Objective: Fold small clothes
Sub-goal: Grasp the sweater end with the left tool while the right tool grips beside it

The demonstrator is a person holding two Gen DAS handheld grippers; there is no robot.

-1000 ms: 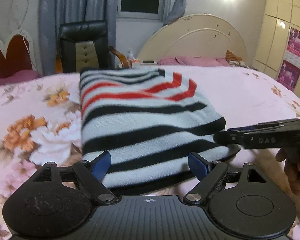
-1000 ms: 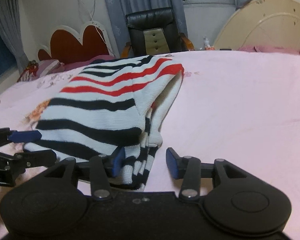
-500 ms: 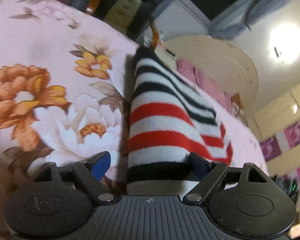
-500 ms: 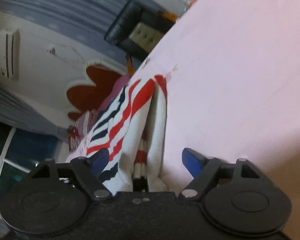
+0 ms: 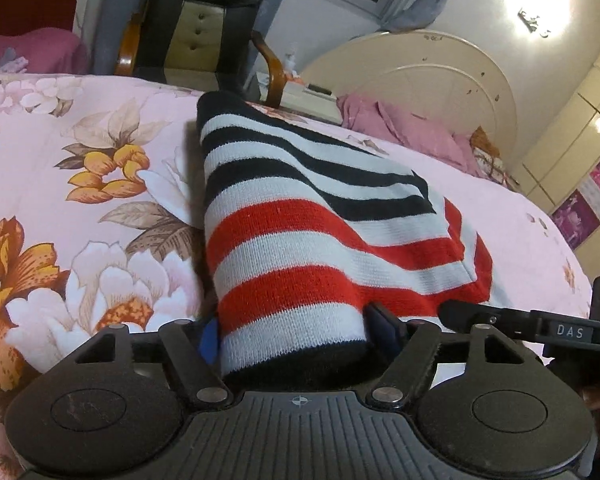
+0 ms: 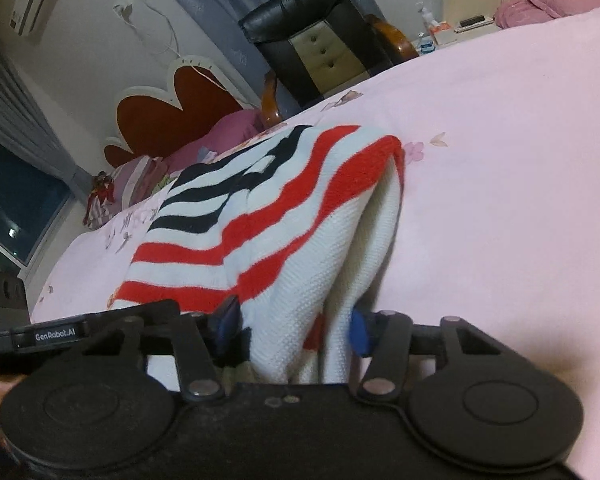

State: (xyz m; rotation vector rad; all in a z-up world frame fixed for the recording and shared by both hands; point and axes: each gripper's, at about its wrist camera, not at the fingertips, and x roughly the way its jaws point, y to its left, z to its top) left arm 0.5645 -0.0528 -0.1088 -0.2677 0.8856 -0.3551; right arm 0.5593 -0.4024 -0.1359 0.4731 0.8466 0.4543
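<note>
A folded knit sweater (image 5: 300, 236) with white, black and red stripes lies on the pink floral bedspread (image 5: 80, 208). My left gripper (image 5: 296, 338) is shut on the sweater's near left edge, its blue pads pressed into the thick fold. My right gripper (image 6: 296, 326) is shut on the sweater (image 6: 284, 216) at its near right edge, where white inner layers show. The right gripper's arm also shows at the lower right of the left wrist view (image 5: 520, 322). The left gripper's body shows at the left of the right wrist view (image 6: 56, 334).
A black leather chair (image 5: 204, 20) with wooden arms stands past the bed's far edge. A cream round headboard (image 5: 420, 76) and pink pillows (image 5: 412, 132) are at the far right. A red cloud-shaped headboard (image 6: 172, 108) is against the wall.
Both grippers have gone from open around the sweater's near edge to shut on it. Both cameras swung sharply and now sit closer, side by side at that edge.
</note>
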